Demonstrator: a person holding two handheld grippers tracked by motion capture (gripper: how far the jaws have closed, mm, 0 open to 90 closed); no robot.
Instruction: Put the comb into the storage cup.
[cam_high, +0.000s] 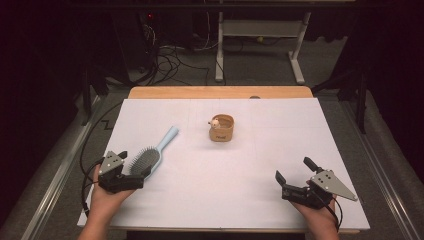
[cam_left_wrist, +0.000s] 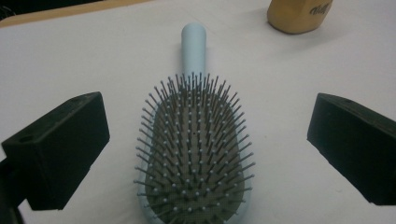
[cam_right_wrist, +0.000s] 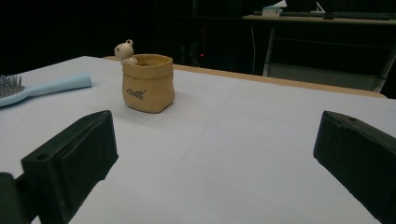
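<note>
Hairbrush (cam_high: 150, 157), pale blue with a pad of grey bristles facing up, lies on the white table cover (cam_high: 220, 175) at the lower left of the high view, its handle running up and to the right toward the middle of the frame. The left gripper (cam_high: 131, 176) sits at the brush's head end; in the left gripper view its two black jaws stand wide apart on either side of the bristle pad without touching it, so nothing is held there. That straddling placement looks like a line-up for a grasp across the head, or a let-go just made; which of the two cannot be told. The right gripper (cam_high: 292, 176) rests at the lower right of the high view, jaws likewise spread and holding nothing, aimed toward a small tan sack-shaped pot (cam_right_wrist: 148, 83) near the frame's centre, well apart from it. A little pale figure (cam_right_wrist: 125, 50) peeks over the pot's rim. Dark cursive lettering marks the pot's front, too small to read.
</note>
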